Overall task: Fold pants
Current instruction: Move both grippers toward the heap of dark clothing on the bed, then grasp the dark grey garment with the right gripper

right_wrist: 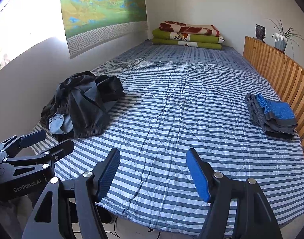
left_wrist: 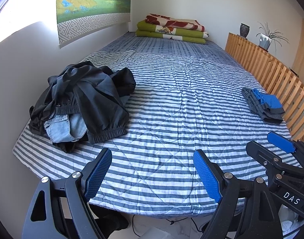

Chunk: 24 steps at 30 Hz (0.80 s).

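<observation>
Pants pile [left_wrist: 82, 103] unfolded, frame left | folded stack [left_wrist: 263, 105] right (done) | left gripper [left_wrist: 152, 175], right gripper [right_wrist: 154, 173]: wide open, empty

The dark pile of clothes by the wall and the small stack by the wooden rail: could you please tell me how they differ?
The dark pile is crumpled and loose, mostly black with light blue denim showing; the small stack is neatly folded, grey with bright blue on top. The pile is clearly the larger. It lies on the left near the wall; the stack lies on the right beside the wooden rail. Both rest on the striped quilt, untouched.
</observation>
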Each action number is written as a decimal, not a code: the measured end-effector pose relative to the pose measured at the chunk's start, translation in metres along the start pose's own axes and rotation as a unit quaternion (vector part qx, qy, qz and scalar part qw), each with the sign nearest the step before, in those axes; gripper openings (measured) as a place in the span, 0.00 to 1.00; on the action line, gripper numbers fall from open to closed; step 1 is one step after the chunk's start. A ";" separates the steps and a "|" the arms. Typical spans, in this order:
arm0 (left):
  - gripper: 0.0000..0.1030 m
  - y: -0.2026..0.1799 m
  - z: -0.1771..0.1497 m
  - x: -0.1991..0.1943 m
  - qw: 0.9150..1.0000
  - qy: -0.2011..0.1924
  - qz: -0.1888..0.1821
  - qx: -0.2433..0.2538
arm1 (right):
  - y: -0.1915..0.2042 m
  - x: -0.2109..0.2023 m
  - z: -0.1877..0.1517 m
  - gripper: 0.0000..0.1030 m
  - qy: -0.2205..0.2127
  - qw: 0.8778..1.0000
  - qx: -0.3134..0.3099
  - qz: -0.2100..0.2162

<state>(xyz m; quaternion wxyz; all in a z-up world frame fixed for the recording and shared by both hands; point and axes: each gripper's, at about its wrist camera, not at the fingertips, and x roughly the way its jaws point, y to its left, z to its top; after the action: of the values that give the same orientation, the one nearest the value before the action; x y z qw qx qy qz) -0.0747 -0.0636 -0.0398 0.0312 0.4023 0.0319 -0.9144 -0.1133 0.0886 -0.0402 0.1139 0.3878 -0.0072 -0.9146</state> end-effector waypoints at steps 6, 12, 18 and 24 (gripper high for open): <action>0.84 0.013 0.005 0.015 1.000 0.006 -0.003 -0.013 | 0.011 0.015 0.009 0.63 0.006 1.000 -0.021 -0.003; 0.84 0.035 0.015 0.023 1.000 0.005 0.017 -0.023 | 0.029 0.023 0.025 0.63 -0.005 0.999 -0.040 0.009; 0.84 0.076 0.018 0.033 0.998 0.008 0.037 -0.060 | 0.053 0.042 0.037 0.63 0.001 0.997 -0.066 0.025; 0.84 0.105 0.021 0.044 0.996 0.010 0.057 -0.070 | 0.067 0.064 0.051 0.63 0.009 0.997 -0.063 0.052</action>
<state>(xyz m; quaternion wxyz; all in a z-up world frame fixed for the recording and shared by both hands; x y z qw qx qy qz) -0.1111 -0.1716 -0.0620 0.1114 0.4091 0.0733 -0.9027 -0.1793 0.0057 -0.0434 0.1857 0.3869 0.0314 -0.9027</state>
